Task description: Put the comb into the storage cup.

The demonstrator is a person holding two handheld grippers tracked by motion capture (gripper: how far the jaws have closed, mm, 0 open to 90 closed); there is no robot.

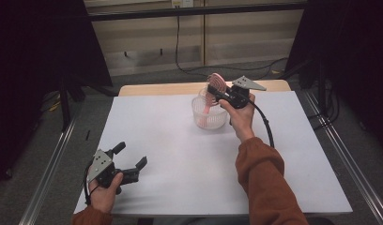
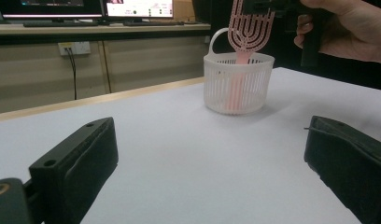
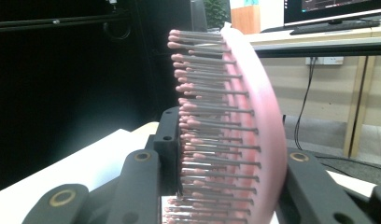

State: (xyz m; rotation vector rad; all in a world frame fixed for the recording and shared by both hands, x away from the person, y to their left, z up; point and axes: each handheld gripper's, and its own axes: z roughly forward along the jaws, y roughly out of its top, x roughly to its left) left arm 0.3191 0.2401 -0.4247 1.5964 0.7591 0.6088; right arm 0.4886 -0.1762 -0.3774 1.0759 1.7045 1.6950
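White table (image 1: 180, 154) on grey floor (image 1: 147, 77); beige wall panels (image 1: 189, 42) far, black curtains (image 1: 34, 56) both sides, monitors (image 2: 86, 8) on desk.

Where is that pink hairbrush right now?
The pink hairbrush stands upright at the far middle of the table, its handle down inside the white basket, its head clamped by the right gripper.

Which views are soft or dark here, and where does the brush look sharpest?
High view: dim, dark at both sides, pink brush small. Left gripper view: the near jaws blurred, white basket fairly crisp. Right gripper view: brush bristles sharp up close, left background black.
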